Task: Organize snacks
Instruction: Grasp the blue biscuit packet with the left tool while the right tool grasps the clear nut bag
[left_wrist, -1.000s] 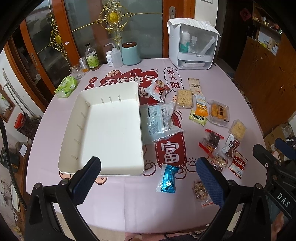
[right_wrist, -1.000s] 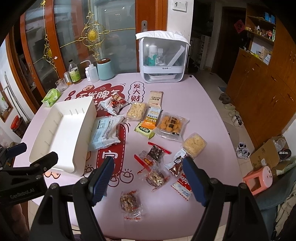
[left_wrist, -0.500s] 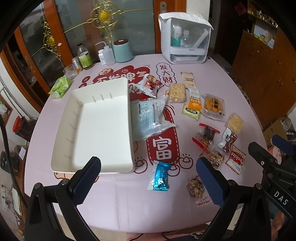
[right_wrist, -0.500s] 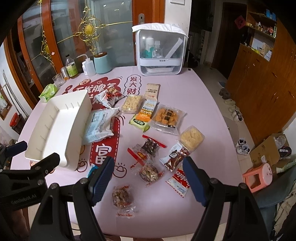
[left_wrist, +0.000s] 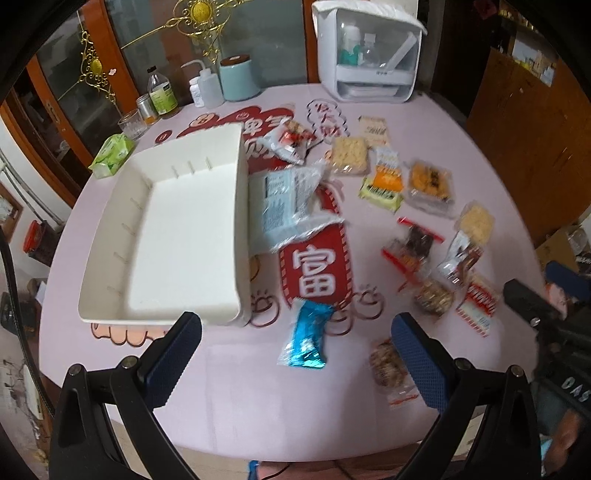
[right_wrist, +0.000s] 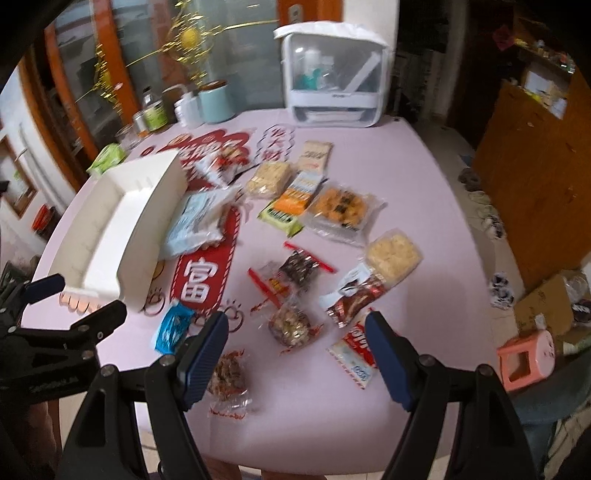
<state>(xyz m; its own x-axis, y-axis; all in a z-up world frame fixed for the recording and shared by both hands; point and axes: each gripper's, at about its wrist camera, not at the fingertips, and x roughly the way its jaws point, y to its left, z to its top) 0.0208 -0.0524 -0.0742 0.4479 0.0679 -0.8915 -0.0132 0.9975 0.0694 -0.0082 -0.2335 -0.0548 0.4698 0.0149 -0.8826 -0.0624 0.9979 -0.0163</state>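
An empty white tray (left_wrist: 236, 221) lies on the left of a pink table; it also shows in the right wrist view (right_wrist: 147, 225). Several packaged snacks lie spread to its right: a pale blue bag (left_wrist: 288, 206) against the tray, a blue wrapped bar (left_wrist: 306, 336) near the front edge, a nut pack (right_wrist: 290, 325), a red-white packet (right_wrist: 354, 350). My left gripper (left_wrist: 295, 343) is open and empty, above the front edge near the blue bar. My right gripper (right_wrist: 295, 343) is open and empty, above the nut pack.
At the back of the table stand a white lidded organizer box (left_wrist: 367, 55), a teal canister (left_wrist: 240, 79), bottles and jars (left_wrist: 162, 98) and a green tissue pack (left_wrist: 112, 155). Wooden cabinets (right_wrist: 535, 155) stand right. A pink stool (right_wrist: 524, 360) and cardboard box sit on the floor.
Both grippers have moved forward and lower toward the table; the snacks and tray appear larger. Both stay open and empty. Nothing on the table has moved.
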